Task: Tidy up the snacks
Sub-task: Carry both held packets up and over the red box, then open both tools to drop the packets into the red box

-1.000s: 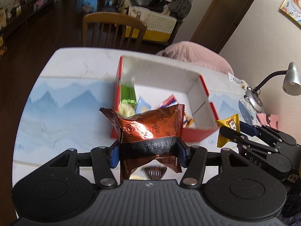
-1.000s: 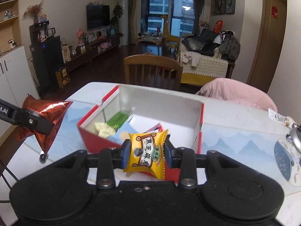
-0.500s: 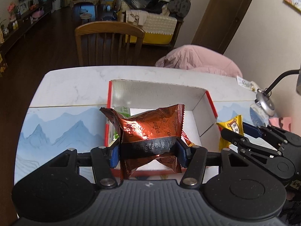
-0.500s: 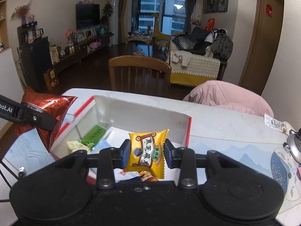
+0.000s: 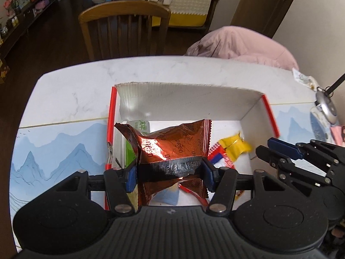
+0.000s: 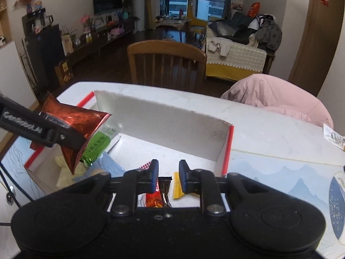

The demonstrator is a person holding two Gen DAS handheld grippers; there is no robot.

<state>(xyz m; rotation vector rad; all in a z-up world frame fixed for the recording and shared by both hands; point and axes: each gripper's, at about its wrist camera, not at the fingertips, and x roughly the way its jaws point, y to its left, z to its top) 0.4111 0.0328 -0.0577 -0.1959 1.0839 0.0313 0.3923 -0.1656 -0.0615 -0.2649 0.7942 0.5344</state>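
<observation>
The copper-red Oreo packet [image 5: 172, 144] is hanging above the left part of the open cardboard box [image 5: 187, 85], clear of its floor. The left gripper [image 5: 170, 168] is gripping it across its lower half, the blue pads pressing on both side edges at about half their spread, so the foil is bulging upward between them.

The small yellow sesame-snack packet [image 5: 234, 146] is sitting inside the box toward its right side, blurred in the left wrist view and touching neither gripper. Just above it, the right gripper [image 6: 166, 172] is pointing down into the box. Its jaws have just been closing and are standing almost together, with only a narrow gap and nothing between them.

Other snacks are lying on the box floor: a green packet [image 6: 97, 144] at the left under the Oreo packet, and red and dark wrappers near the front wall.

The box is resting on a white marble-look table [image 5: 71, 90] with a blue mountain-print mat. A wooden chair [image 5: 125, 15] is standing at the far edge, and a pink padded garment [image 5: 241, 43] is lying beside it.
</observation>
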